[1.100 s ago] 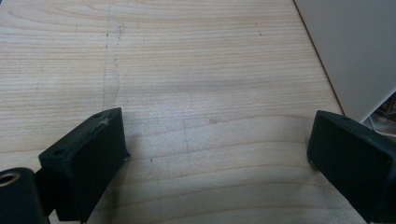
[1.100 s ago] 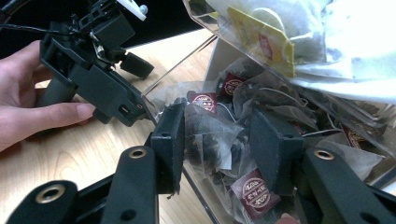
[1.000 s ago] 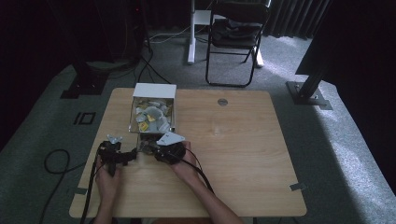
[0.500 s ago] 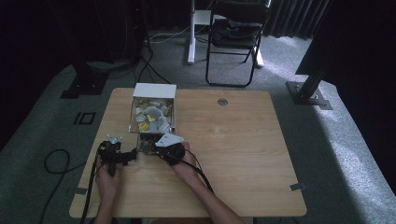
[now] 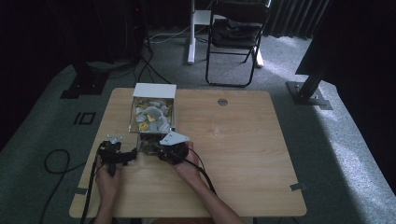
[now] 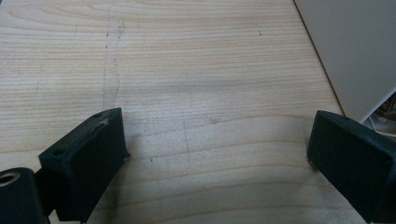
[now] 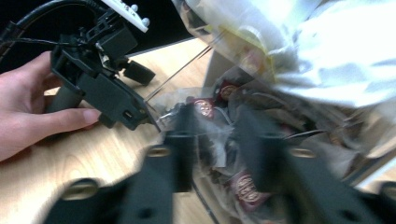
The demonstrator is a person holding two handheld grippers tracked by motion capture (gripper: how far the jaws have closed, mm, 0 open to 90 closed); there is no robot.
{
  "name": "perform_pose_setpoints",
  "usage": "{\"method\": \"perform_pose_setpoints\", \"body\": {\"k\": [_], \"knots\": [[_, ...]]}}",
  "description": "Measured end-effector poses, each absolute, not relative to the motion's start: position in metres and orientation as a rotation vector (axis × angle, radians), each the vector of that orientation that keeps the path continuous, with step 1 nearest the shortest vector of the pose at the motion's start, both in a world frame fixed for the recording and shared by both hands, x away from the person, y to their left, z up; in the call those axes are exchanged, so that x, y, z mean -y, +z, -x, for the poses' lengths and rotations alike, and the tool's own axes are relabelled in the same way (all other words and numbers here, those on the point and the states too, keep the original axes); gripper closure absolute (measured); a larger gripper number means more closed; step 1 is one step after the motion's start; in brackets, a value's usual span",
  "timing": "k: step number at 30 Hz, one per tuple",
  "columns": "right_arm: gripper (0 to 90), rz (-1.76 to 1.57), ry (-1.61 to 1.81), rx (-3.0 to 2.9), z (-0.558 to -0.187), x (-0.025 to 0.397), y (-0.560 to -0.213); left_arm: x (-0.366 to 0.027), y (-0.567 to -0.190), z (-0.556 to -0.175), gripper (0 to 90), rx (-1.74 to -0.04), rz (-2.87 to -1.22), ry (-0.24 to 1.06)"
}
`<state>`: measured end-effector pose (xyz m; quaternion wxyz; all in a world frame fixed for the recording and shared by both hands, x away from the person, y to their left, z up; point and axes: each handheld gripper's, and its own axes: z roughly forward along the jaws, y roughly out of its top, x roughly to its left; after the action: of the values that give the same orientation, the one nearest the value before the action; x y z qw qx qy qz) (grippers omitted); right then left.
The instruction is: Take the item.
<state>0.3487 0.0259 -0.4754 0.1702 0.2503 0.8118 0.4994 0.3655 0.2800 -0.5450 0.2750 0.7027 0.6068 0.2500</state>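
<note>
Both claws meet at the clear bag beside the box.

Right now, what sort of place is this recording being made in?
Probably a studio or lab set up for recording, not a home. A lone wooden table stands on grey carpet with dark curtains behind, a folding chair pushed back, and cables trailing over the floor.

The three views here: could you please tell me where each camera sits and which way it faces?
High view: above the person's side, facing forward and down on the table; forearms and both claws show.
Left gripper view: rides the left claw, facing bare tabletop beside the white box; jaws apart.
Right gripper view: rides the right claw, facing clear packets.
Shared: right and high views show the left claw.
</note>
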Motion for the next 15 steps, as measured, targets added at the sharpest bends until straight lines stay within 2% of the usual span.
{"method": "perform_pose_setpoints", "body": {"k": [2,4,15], "knots": [[53.3,-0.713,1.405,-2.316,-0.348,-0.029,-0.478,-0.280,-0.545,-0.366,5.5,-1.631,-1.888,0.672],[50.5,-0.726,1.388,-2.312,-0.347,-0.032,-0.481,-0.280,-0.545,-0.365,5.5,-1.631,-1.890,0.672],[52.3,-0.707,1.331,-2.300,-0.345,-0.041,-0.486,-0.280,-0.545,-0.366,5.5,-1.631,-1.886,0.672]]}}
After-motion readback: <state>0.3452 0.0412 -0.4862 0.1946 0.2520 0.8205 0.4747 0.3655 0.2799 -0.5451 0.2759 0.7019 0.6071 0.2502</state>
